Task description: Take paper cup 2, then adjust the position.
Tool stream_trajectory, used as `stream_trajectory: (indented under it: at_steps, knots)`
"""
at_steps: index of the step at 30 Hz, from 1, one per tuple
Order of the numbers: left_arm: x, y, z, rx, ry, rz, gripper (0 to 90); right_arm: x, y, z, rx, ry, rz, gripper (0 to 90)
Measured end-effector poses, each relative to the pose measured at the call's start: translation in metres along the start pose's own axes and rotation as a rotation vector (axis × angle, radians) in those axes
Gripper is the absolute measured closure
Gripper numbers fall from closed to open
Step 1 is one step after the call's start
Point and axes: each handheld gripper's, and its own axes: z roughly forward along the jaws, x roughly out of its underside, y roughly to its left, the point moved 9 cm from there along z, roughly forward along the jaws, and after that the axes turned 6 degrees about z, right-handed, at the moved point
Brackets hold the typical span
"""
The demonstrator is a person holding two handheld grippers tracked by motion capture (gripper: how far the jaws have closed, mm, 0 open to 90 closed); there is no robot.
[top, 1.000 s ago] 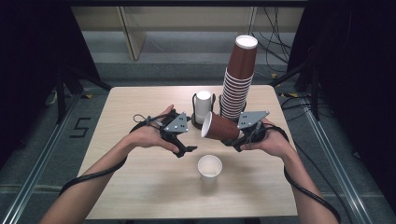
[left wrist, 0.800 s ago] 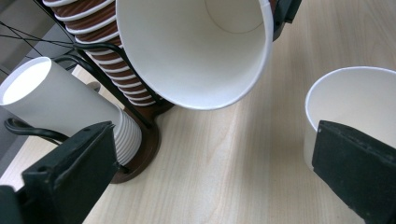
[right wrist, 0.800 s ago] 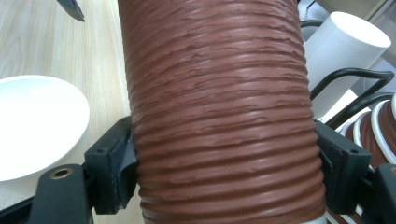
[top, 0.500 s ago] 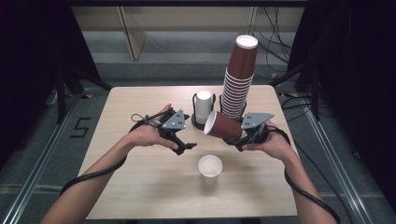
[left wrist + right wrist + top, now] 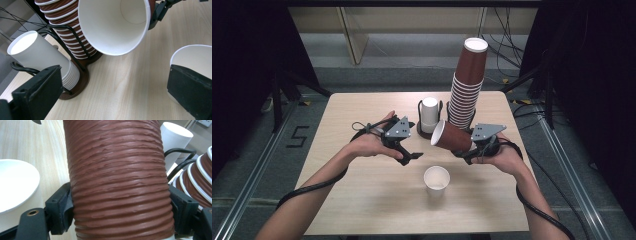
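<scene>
Right gripper (image 5: 468, 152) clamps the brown cup (image 5: 452, 137) on its side, mouth facing left. Left gripper (image 5: 409, 156) hovers wide open and empty, near the white cup (image 5: 436, 179).

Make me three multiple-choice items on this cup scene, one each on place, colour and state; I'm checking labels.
1. Where does the white cup stand?
A. on the table, apart from the rack
B. atop the tall stack
C. in the left tongs

2. What colour is the outside of the held ribbed cup?
A. white
B. brown
C. green

3. How are the left tongs?
A. shut on a cup
B. open, empty
C. shut on a cable

A: it stands alone on bare wood.
B: brown ribs fill the right tongs.
B: black jaws apart, nothing between.
</scene>
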Motion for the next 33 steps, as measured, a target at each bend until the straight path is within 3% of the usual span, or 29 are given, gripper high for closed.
stream_trajectory:
  at_steps: [12, 17, 20, 25, 27, 28, 29, 33]
  knots:
    - [-0.006, 0.002, 0.005, 0.002, -0.022, -0.013, 0.0, 0.003, -0.004, -0.002, 0.033, -0.015, 0.014, 21.9]
    - [-0.012, 0.001, 0.005, 0.018, -0.035, -0.036, 0.0, 0.005, -0.003, -0.003, 0.036, -0.029, 0.028, 21.9]
    - [-0.016, 0.002, 0.006, 0.024, -0.056, -0.055, 0.0, 0.004, -0.004, -0.003, 0.042, -0.041, 0.010, 21.9]
    - [-0.018, 0.002, 0.008, 0.025, -0.071, -0.075, 0.0, 0.007, 0.001, 0.000, 0.028, -0.039, 0.037, 21.9]
    - [-0.018, 0.002, 0.009, 0.029, -0.070, -0.071, 0.0, 0.008, 0.001, 0.002, 0.026, -0.035, 0.011, 21.9]
    - [-0.019, 0.001, 0.011, 0.032, -0.071, -0.077, 0.0, 0.008, 0.004, 0.004, 0.018, -0.032, 0.028, 21.9]
    - [-0.019, 0.001, 0.011, 0.035, -0.070, -0.076, 0.0, 0.008, 0.002, 0.005, 0.026, -0.035, 0.007, 21.9]
    - [-0.019, 0.000, 0.016, 0.049, -0.058, -0.070, 0.0, 0.007, 0.006, 0.009, 0.011, -0.038, 0.015, 21.9]
